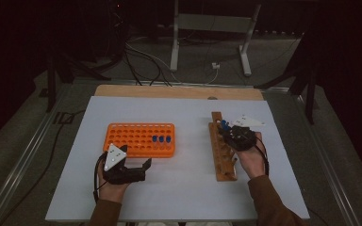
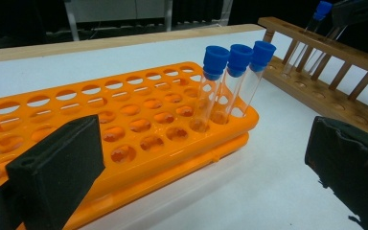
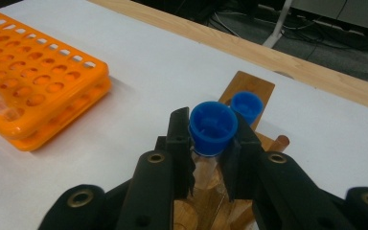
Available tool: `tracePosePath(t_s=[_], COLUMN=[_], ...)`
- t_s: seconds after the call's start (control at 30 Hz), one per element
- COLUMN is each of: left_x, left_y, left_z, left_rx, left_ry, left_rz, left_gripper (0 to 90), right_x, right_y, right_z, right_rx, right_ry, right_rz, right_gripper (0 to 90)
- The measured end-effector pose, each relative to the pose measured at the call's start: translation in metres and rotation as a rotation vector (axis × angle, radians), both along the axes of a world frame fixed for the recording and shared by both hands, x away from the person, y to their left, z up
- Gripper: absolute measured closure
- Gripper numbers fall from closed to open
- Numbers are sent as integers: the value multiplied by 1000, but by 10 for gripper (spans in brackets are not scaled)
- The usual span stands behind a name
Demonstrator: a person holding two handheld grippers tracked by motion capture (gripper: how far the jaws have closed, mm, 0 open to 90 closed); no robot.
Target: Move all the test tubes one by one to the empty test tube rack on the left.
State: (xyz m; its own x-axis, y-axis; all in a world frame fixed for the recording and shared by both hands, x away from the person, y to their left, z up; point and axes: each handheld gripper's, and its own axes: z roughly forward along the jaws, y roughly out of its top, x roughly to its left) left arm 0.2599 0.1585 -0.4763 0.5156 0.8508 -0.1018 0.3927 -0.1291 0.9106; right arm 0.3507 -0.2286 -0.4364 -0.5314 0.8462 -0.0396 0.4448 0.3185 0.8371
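Two racks stand on the table: one orange rack [image 1: 140,140] and one wooden rack [image 1: 222,150]. Three blue-capped tubes [image 2: 230,81] stand in the orange one. Two blue-capped tubes [image 3: 213,127] are at the wooden one.

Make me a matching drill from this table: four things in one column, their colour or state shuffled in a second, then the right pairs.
Things:
1. plastic rack
2. wooden rack
3. left tool
4. right tool

States:
A. jaws apart, nothing between them
B. orange, three capped tubes standing in it
C. brown, lying at the right of the white table top
D. closed on a blue-capped tube

Pairs: 1-B, 2-C, 3-A, 4-D
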Motion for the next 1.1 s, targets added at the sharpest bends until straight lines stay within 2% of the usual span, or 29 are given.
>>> tracePosePath(t_s=[0.37,0.77,1.1], left_x=[0,1,1], left_y=[1,1,1], left_z=[0,0,0], left_rx=[-1,-5,-6], left_ry=[4,7,7], left_rz=[-3,-10,-11], left_gripper=[7,8,8], right_x=[-3,-10,-13], right_y=[1,1,2], right_z=[17,36,42], right_rx=[1,6,31], right_ry=[-10,-48,-74], right_rz=[6,18,47], right_gripper=[755,755,755])
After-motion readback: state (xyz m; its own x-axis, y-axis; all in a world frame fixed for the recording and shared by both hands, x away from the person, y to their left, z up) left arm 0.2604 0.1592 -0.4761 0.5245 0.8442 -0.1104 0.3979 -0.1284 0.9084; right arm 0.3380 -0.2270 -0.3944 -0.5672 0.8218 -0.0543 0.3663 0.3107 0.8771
